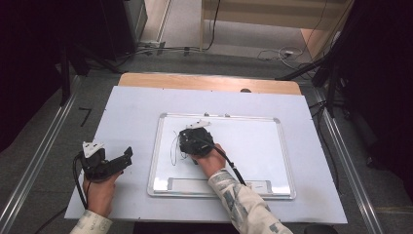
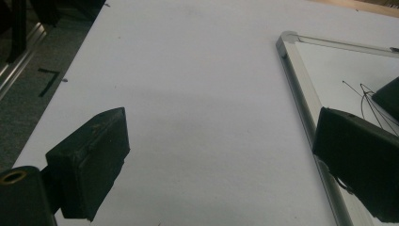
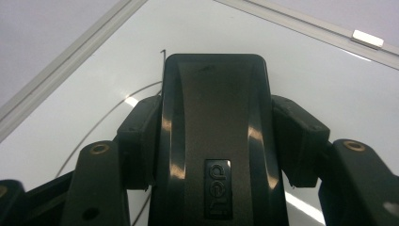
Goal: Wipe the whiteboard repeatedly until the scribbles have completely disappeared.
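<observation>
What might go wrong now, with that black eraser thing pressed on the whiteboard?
The right gripper clamps the black eraser by its sides alone, so pushing hard might twist it loose. The whiteboard lies loose on the table and the left gripper rests beside it, open, so it may slide. Pen lines may smear.
</observation>
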Demonstrator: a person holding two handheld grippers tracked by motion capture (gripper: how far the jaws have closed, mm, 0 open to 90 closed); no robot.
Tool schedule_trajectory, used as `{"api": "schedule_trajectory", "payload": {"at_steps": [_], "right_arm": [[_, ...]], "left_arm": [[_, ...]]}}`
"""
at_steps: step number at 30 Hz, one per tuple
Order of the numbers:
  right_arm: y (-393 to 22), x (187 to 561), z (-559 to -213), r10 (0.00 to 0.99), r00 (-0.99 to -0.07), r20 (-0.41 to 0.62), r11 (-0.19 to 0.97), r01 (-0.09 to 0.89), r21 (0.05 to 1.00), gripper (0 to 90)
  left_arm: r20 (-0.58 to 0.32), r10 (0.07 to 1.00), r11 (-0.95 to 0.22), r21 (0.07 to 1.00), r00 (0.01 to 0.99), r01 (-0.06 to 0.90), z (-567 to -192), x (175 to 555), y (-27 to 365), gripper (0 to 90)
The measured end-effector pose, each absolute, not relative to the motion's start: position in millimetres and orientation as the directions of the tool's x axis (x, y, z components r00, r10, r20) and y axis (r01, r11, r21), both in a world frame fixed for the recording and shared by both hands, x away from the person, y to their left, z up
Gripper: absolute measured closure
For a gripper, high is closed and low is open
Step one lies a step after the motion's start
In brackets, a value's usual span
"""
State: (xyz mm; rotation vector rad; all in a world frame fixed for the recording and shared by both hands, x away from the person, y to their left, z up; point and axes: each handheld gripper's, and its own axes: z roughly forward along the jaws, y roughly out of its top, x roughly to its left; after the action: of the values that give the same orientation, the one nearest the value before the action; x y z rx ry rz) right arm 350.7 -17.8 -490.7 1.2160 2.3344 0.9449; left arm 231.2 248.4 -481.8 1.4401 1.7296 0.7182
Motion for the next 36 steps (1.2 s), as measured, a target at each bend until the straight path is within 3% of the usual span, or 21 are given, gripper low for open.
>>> {"api": "schedule_trajectory", "payload": {"at_steps": [36], "right_arm": [[41.0, 315.8, -492.3, 0.755, -0.655, -0.009, 0.475, 0.538, 0.696, 37.0]], "left_arm": [[-0.202, 0.977, 0.207, 0.812, -0.07, 0.546, -481.3, 231.1, 249.6, 5.1]]}}
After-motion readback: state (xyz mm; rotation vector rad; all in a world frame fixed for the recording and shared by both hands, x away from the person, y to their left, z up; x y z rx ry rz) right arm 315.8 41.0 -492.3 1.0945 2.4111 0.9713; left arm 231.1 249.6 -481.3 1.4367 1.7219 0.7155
